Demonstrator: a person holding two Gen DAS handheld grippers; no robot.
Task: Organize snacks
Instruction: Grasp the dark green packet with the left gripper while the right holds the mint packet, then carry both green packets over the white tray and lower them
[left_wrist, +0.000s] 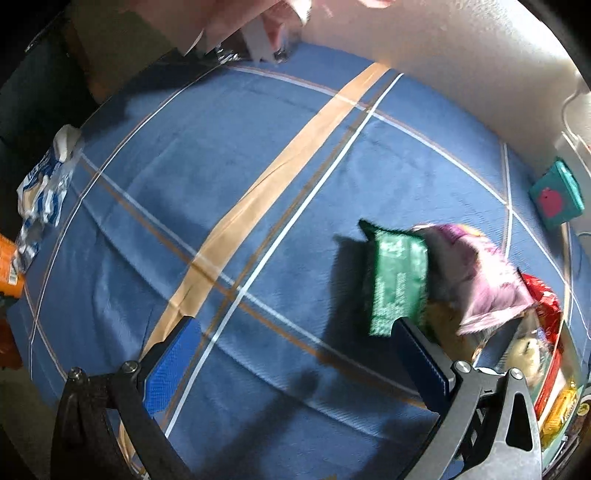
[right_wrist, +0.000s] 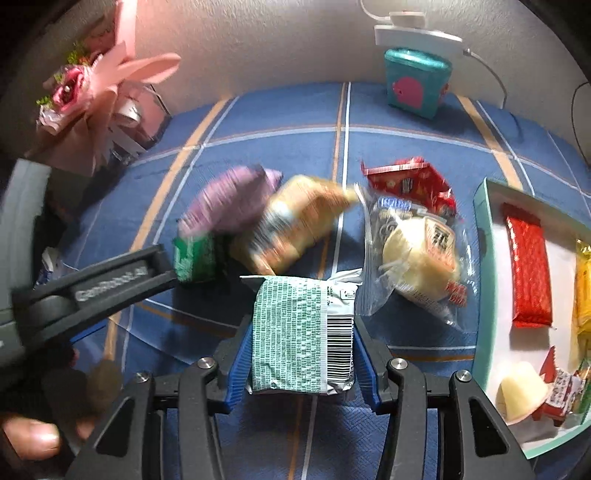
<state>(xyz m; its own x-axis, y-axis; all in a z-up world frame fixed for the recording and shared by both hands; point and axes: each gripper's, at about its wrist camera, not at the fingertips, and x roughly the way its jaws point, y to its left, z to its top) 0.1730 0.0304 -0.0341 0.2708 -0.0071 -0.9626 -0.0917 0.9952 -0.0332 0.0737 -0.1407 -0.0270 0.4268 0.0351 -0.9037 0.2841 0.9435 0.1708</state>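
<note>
My right gripper (right_wrist: 301, 354) is shut on a green-and-white packet with a barcode (right_wrist: 295, 332), held just above the blue checked cloth (right_wrist: 258, 122). Beyond it lies a pile of snacks: a dark green packet (right_wrist: 195, 258), a purple packet (right_wrist: 229, 199), a yellow-orange packet (right_wrist: 299, 221), a clear bag with a cream bun (right_wrist: 417, 251) and a red packet (right_wrist: 406, 181). My left gripper (left_wrist: 295, 323) is open with only cloth between its fingers. The tip of its right finger (left_wrist: 421, 362) sits at the near edge of the dark green packet (left_wrist: 397, 280), beside the purple packet (left_wrist: 476, 273).
A teal-rimmed white tray (right_wrist: 484, 258) at the right holds a red bar (right_wrist: 528, 273) and other snacks. A teal box (right_wrist: 413, 81) and a pink bouquet (right_wrist: 92, 96) stand by the back wall. A blue-white wrapper (left_wrist: 44, 195) lies at the cloth's left edge.
</note>
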